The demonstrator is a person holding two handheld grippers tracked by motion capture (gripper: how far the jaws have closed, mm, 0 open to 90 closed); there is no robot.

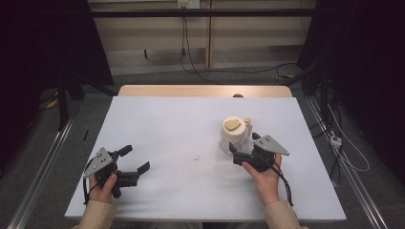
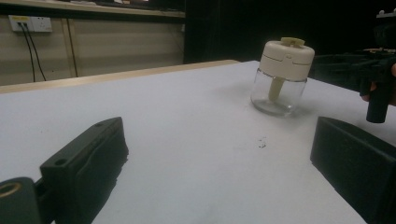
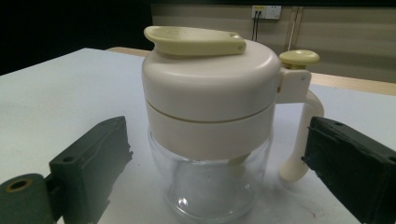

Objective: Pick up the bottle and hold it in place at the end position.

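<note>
A clear glass jar (image 1: 234, 136) with a cream lid, a pale yellow flap and a side handle stands upright right of the table's middle. In the right gripper view the jar (image 3: 210, 107) is close up between the two black jaws. The right gripper (image 3: 219, 158) is open around it, and its right jaw sits just beside the handle (image 3: 306, 135), with no clear contact. From above, the right gripper (image 1: 242, 142) is at the jar's near side. My left gripper (image 1: 137, 157) is open at the front left with nothing in it. In the left gripper view the jar (image 2: 282, 74) stands well beyond the left gripper (image 2: 219, 149).
A white sheet covers the table (image 1: 167, 124), with a wooden strip (image 1: 205, 90) at its far edge. A small dark mark (image 1: 197, 157) lies near the middle. Cables (image 1: 191, 62) run across the floor behind, and metal rails (image 1: 43, 167) flank the table.
</note>
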